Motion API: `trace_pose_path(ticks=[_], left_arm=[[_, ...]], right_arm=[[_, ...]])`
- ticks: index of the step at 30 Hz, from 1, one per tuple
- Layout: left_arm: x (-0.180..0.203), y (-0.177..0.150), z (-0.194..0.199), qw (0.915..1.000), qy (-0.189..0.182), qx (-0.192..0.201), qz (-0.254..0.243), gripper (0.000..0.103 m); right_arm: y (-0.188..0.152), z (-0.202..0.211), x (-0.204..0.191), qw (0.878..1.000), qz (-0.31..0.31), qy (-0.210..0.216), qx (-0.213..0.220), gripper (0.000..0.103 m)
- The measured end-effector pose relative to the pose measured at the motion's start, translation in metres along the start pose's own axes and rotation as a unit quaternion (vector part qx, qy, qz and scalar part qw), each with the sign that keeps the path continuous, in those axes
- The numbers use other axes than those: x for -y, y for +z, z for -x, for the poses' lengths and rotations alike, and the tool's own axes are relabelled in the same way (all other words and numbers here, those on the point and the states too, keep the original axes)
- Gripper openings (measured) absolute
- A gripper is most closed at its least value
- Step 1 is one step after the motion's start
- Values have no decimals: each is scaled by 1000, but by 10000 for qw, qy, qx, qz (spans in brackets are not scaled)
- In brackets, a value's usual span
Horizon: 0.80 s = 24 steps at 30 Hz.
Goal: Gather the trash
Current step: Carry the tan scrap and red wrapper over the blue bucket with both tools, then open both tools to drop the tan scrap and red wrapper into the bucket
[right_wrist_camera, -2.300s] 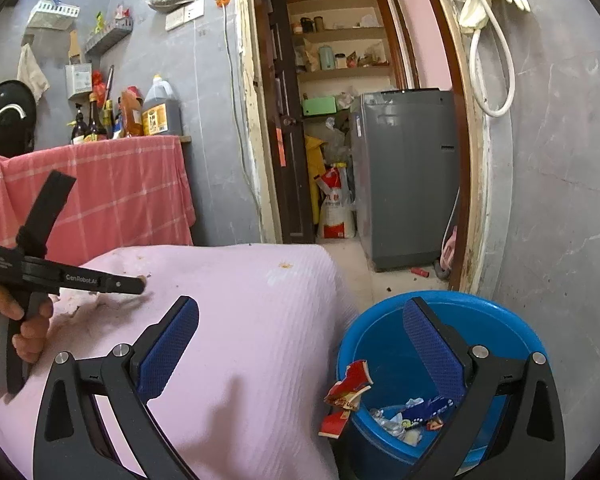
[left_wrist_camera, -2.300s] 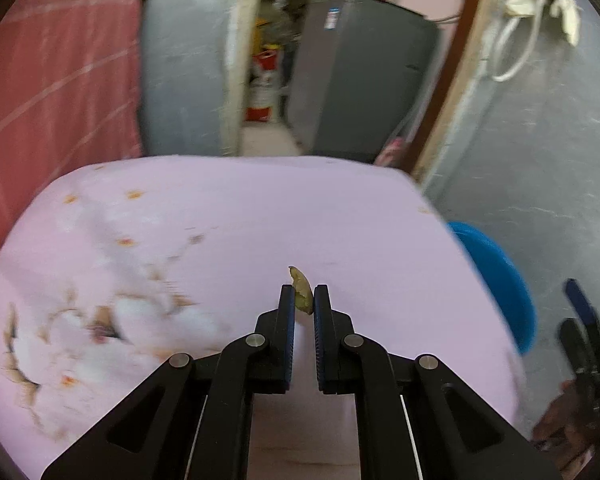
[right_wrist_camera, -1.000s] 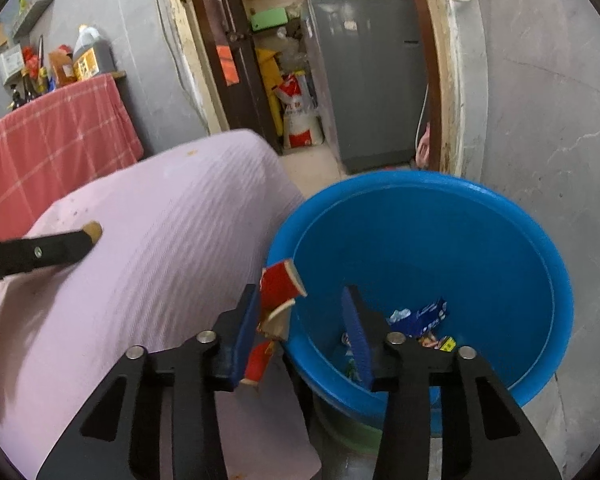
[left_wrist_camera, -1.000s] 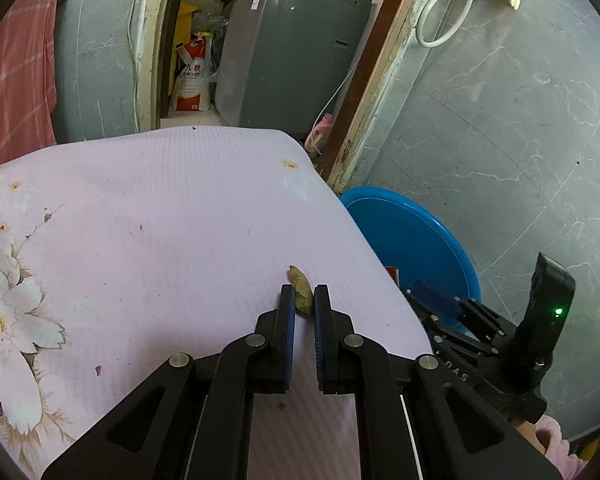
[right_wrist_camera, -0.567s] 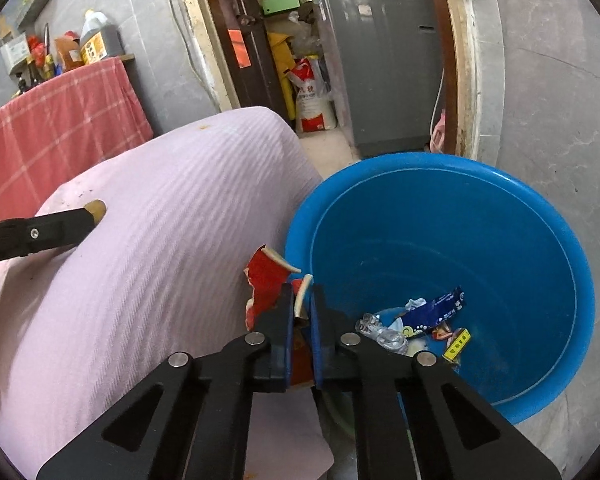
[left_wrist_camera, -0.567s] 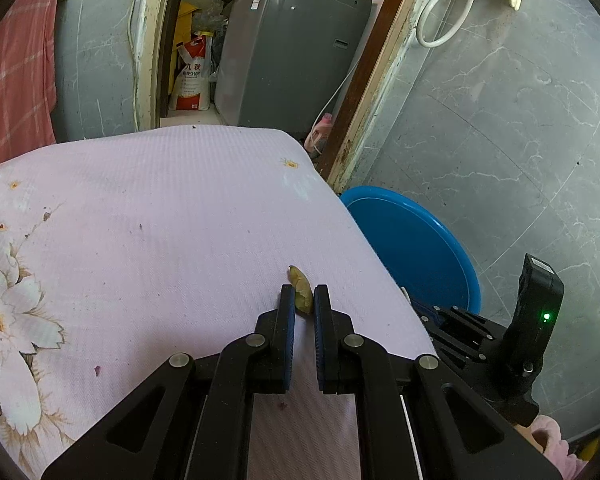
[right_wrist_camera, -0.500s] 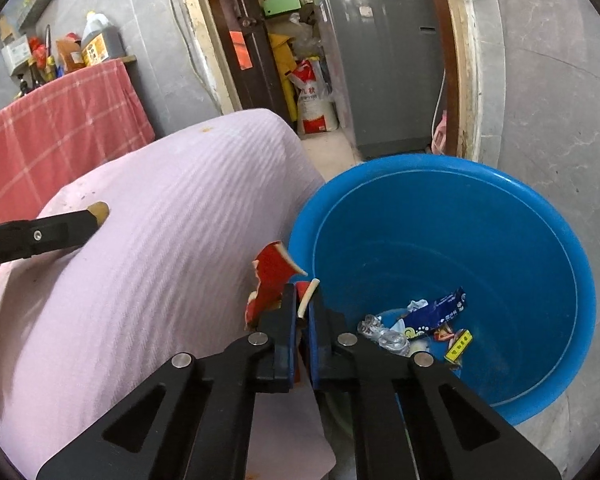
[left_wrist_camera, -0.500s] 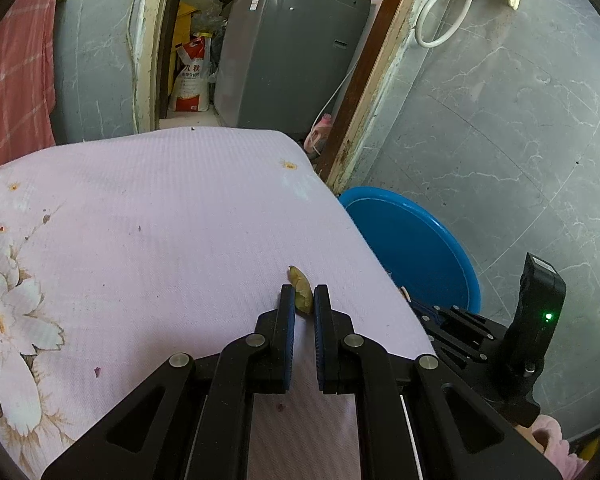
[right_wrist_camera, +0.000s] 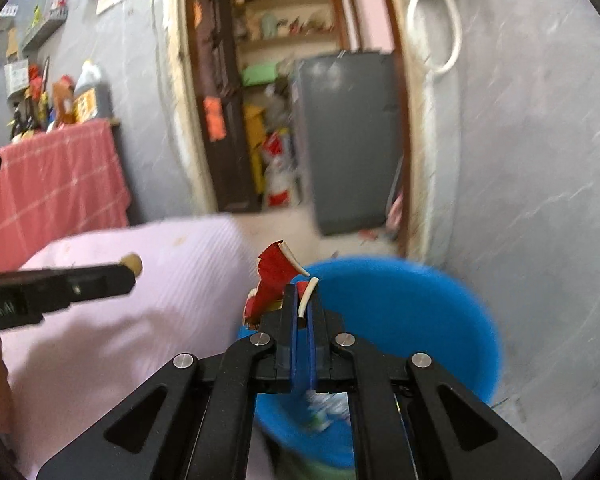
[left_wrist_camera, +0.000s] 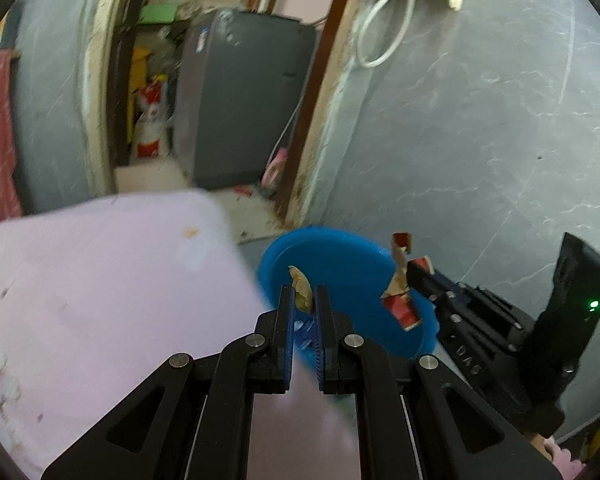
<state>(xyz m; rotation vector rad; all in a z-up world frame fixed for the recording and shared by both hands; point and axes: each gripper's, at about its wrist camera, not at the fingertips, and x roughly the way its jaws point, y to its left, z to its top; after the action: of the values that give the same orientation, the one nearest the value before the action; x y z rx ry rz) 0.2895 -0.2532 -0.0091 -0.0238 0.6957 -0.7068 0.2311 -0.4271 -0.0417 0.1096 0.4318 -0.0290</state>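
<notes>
The round blue plastic tub (right_wrist_camera: 412, 320) stands on the floor just past the pink cloth table's (left_wrist_camera: 100, 280) edge. Left gripper (left_wrist_camera: 303, 300) pinches a yellow peel scrap (left_wrist_camera: 300, 290); right gripper (right_wrist_camera: 303, 300) pinches a torn red wrapper (right_wrist_camera: 272, 280) at the rim. Wrappers lie inside.

Grippers: two, the left gripper (left_wrist_camera: 303, 294) at 6 o'clock, the right gripper (left_wrist_camera: 414, 270) at 4 o'clock.
Blue bins: one, blue bin (left_wrist_camera: 340, 256), centre.
Scraps held: two, one yellowish peel (left_wrist_camera: 301, 286), one torn red wrapper (right_wrist_camera: 274, 276).
Pink-covered tables: one, pink-covered table (left_wrist_camera: 100, 280), at 8 o'clock.
</notes>
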Motion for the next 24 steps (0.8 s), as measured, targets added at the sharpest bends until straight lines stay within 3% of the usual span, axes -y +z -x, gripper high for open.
trace_pose_path(ticks=[6,10,19,22,24], left_arm=[[35,24,-17,9980,-309,520,-167,6],[59,37,-37,9969,-383,606,-311,6],[72,52,-92,9994,-240,44,-244,7],[68,52,-106,9995,-205,-204,-141,7],[64,50,-113,9992,-182,-344,-60,8]], right_arm=[[28,30,34,9967,-142,-417,685,2],[38,40,51,9935,-185,-621,940,3],[31,10,83,9956,-670,-547,348,6],[27,0,89,9953,-848,-447,161,11],[25,-4,92,9949,-935,-387,54,22]])
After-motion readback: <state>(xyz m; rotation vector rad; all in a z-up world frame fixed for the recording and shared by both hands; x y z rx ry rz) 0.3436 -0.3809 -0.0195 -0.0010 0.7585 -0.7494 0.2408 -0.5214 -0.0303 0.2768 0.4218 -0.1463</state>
